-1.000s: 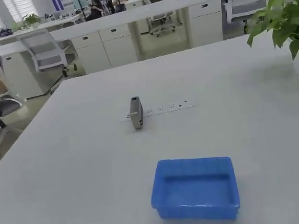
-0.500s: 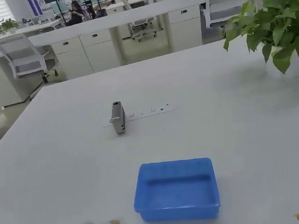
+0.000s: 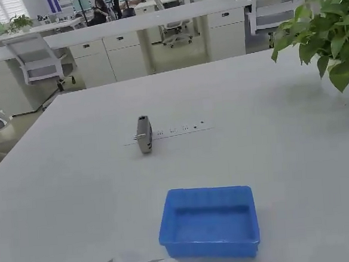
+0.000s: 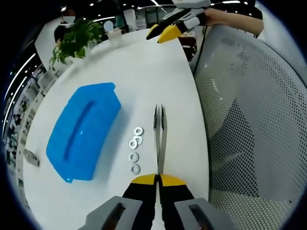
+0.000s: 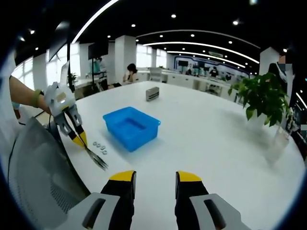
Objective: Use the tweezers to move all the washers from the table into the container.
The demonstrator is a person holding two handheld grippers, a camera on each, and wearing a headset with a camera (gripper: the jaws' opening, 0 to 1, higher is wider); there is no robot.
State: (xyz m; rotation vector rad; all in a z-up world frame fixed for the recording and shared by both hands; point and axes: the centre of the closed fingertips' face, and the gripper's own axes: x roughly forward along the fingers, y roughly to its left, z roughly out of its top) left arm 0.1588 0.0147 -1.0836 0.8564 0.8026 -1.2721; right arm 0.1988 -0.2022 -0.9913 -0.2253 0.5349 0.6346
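Observation:
A blue container [image 3: 208,221] stands empty near the table's front edge, also in the left gripper view [image 4: 81,132] and the right gripper view [image 5: 131,125]. Several metal washers [image 4: 135,149] lie on the table between the container and the edge, small in the right gripper view [image 5: 100,146]. My left gripper [image 4: 157,179] is shut on steel tweezers [image 4: 159,134], whose tips hang beside the washers, apart from them. From the right gripper view, the left gripper [image 5: 67,117] holds the tweezers [image 5: 96,159] over the table edge. My right gripper [image 5: 154,178] is open, with nothing between its fingers.
A grey adapter [image 3: 143,134] stands on a flush power strip behind the container. A potted plant [image 3: 326,33] sits at the table's right. A mesh chair back [image 4: 249,120] is close by the table edge. Desks, chairs and seated people fill the room behind.
The head camera has swung, so the whole picture shifts. The container and adapter stay put. A pale part of a gripper has risen into the bottom edge of the head view.

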